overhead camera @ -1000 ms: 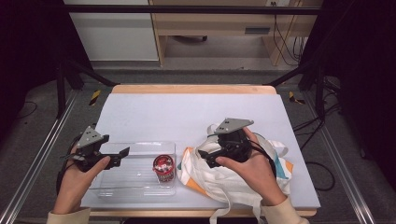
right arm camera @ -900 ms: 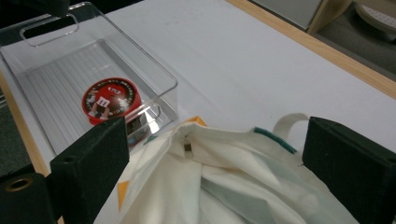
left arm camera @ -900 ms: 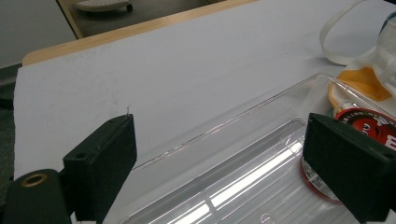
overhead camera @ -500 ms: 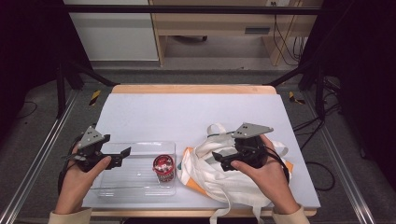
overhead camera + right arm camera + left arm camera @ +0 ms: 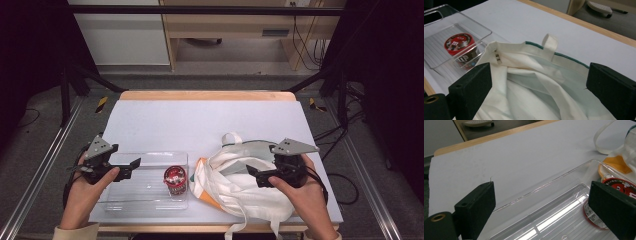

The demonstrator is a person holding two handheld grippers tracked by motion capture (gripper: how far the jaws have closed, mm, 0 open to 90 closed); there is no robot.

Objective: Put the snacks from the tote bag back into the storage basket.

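High view: a clear plastic tray [image 5: 125, 200] lies at the near left of the bench [image 5: 210, 120], with a red-lidded candy tub [image 5: 175, 179] standing upright in its right end, and a white cloth bag [image 5: 235, 180] slumps just to the tray's right, its mouth turned up and gaping. The left hand-held gripper [image 5: 131, 167] hovers over the tray's left part with its jaws apart and nothing between them, pointing toward the tub — likely parked there to steady the tray or to be ready for the tub. The right hand-held gripper [image 5: 252, 176] sits over the bag's open mouth, jaws also spread and empty; that placement suits reaching into the bag or catching its rim to hold it open. In the left gripper view the tub [image 5: 616, 187] lies just beyond the right jaw, near but apart from it, inside the tray wall [image 5: 554, 182]. In the right gripper view the bag's folds [image 5: 536, 82] lie between and below the jaws, the rim with its loop [image 5: 550, 40] ahead, and the tub [image 5: 458, 43] well off to the left in the tray — neither jaw touches cloth that I can tell.
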